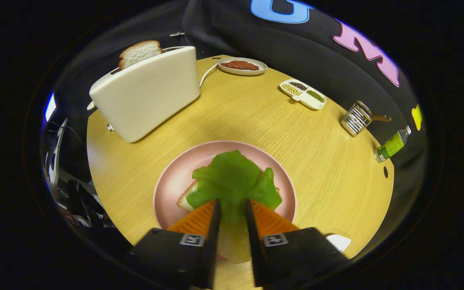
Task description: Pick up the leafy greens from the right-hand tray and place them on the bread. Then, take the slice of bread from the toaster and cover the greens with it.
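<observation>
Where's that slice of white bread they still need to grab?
The slice of white bread sticks up from the cream toaster, beyond the pink plate and left of the tongs.

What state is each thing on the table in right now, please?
Gripper: shut on the leafy greens.
Leafy greens: spread over the bread on the pink plate.
Bread slice: upright in the toaster.
Green bottle: lying on its side.
Divided tray: filled.

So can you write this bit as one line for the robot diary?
step: greens onto bread | gripper: shut on leafy greens | greens: over bread on pink plate | toaster: slice still in slot
</observation>
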The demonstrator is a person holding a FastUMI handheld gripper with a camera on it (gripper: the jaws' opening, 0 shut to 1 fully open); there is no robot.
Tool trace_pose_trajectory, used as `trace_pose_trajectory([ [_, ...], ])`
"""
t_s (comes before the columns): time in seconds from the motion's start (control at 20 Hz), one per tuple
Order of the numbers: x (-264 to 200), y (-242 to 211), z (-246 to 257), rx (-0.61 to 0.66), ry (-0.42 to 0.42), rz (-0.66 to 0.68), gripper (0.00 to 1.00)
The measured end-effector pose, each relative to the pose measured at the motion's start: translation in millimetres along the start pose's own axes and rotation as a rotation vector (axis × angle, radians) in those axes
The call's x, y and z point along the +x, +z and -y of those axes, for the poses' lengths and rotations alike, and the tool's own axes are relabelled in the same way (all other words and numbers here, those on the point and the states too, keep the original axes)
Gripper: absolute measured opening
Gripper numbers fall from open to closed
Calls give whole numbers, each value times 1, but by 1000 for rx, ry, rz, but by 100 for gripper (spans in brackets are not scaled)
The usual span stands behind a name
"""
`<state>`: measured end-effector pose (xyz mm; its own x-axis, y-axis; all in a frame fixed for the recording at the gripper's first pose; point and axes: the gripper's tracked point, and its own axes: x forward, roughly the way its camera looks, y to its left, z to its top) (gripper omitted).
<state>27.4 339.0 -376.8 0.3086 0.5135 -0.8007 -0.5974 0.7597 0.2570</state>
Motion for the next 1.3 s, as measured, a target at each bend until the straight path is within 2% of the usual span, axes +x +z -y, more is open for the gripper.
trace_pose_trajectory([
  [0.1, 0, -2, 5, 1, -20, -4, 74],
  [0.3, -6, 7, 4, 22, -25, 36, 84],
  [0.45, -28, 25, 2, 66, -23, 98, 85],
  [0.75, -97, 100, -10, 104, -16, 301, 84],
  [1.0, -156, 176, -49, 73, 34, 480, 82],
  [1.3, -179, 241, -113, 60, 106, 559, 82],
])
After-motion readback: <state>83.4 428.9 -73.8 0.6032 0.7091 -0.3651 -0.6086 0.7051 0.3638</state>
